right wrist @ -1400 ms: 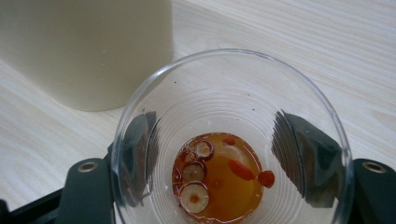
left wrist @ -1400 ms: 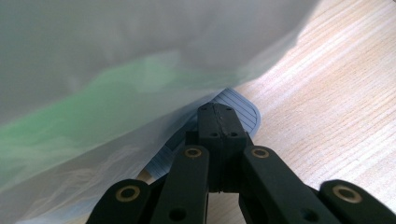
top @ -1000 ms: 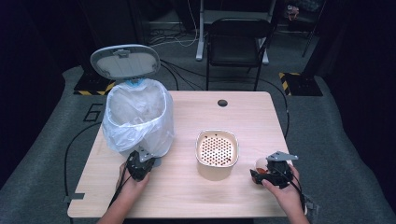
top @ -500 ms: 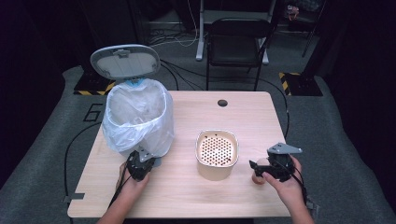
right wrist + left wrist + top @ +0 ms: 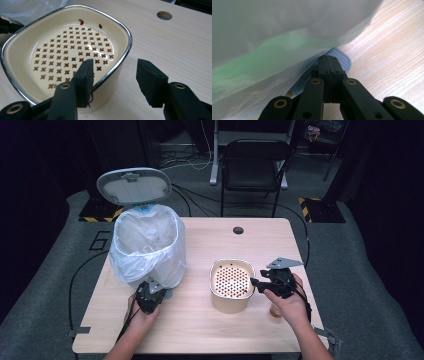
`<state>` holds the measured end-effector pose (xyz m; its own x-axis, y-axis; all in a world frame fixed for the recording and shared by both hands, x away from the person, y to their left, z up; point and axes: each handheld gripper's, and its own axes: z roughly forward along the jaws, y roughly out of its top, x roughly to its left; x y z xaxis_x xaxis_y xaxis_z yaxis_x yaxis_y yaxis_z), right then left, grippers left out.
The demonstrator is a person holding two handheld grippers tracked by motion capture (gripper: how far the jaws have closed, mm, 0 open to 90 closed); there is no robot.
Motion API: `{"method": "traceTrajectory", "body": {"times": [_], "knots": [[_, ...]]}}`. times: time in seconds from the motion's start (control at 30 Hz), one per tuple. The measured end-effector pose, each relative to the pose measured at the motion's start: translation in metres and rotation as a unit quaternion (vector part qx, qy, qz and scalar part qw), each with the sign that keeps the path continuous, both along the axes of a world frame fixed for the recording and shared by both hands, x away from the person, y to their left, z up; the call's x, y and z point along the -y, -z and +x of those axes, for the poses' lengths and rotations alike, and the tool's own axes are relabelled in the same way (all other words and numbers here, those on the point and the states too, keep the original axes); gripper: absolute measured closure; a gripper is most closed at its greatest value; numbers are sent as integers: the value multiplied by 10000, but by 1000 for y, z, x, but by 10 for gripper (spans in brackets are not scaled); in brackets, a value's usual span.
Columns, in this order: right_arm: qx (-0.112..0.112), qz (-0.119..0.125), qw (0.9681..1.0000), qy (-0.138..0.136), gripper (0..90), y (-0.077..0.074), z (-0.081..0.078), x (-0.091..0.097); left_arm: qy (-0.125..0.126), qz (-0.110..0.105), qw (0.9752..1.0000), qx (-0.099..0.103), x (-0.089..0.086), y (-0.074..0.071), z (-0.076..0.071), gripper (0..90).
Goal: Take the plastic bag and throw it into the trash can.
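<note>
Dark room, cables on floor, chair behind wooden bench. Pedal bin with white liner stands at bench left, lid raised. Left tool, jaws closed together, presses down on bin's ribbed pedal, likely to keep lid open. Cream perforated strainer bowl sits mid-bench. Right tool open, jaws straddling bowl's near rim, one inside, one outside, apparently lined up to grip it.
</note>
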<state>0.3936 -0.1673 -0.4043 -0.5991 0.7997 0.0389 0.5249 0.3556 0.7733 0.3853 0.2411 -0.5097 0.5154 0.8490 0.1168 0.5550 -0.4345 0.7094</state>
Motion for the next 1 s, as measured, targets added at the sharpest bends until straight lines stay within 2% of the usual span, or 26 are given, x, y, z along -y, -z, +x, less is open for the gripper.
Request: {"method": "traceTrajectory", "body": {"times": [0.23,0.3,0.4,0.73,0.83,1.0], "knots": [[-374,37,9992,-142,526,10,10,-8,2,11,10000,4,0,0,0,900],[-334,-49,9993,-144,530,11,9,-11,4,20,10000,19,0,0,0,900],[-379,80,9990,-224,558,10,6,-11,4,20,10000,7,0,0,0,900],[-326,51,9987,-401,563,11,-12,-12,-3,19,10000,13,0,0,0,900],[-311,33,9985,-445,561,11,-23,-12,-5,14,10000,9,0,0,0,900],[-341,73,9983,-476,554,12,-33,-10,-2,26,10000,13,0,0,0,900]]}}
